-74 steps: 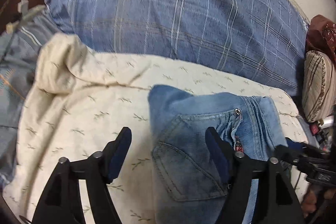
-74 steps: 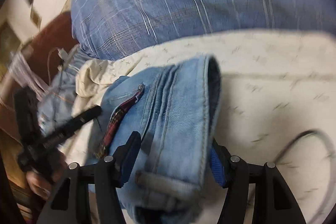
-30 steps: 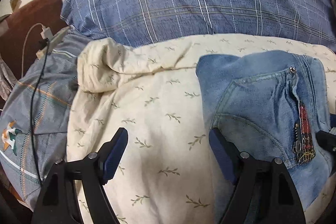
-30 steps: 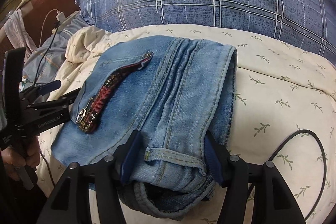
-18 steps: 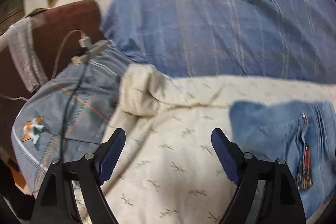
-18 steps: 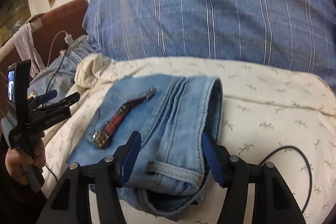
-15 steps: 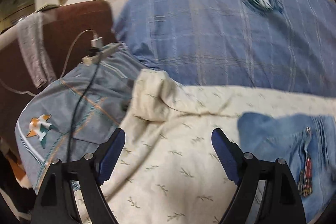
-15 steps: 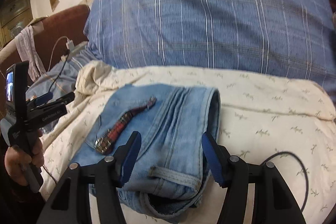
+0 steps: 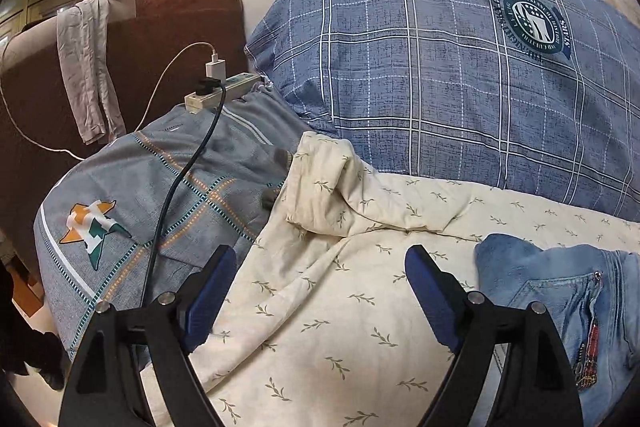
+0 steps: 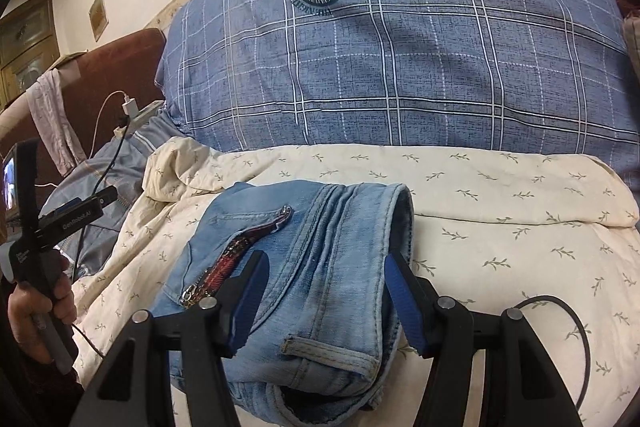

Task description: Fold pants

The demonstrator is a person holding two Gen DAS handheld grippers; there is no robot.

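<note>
Folding looks nearly complete: the jeans (image 10: 304, 267) lie in a compact bundle on the cream quilt (image 10: 500, 219). Your left gripper (image 9: 316, 291) is wide open and empty, jeans at 3 o'clock. Your right gripper (image 10: 324, 291) straddles the bundle half open; contact cannot be confirmed. Note the black cable (image 10: 576, 331) at 4 o'clock and the blue pillow (image 10: 400, 67) at 12.
</note>
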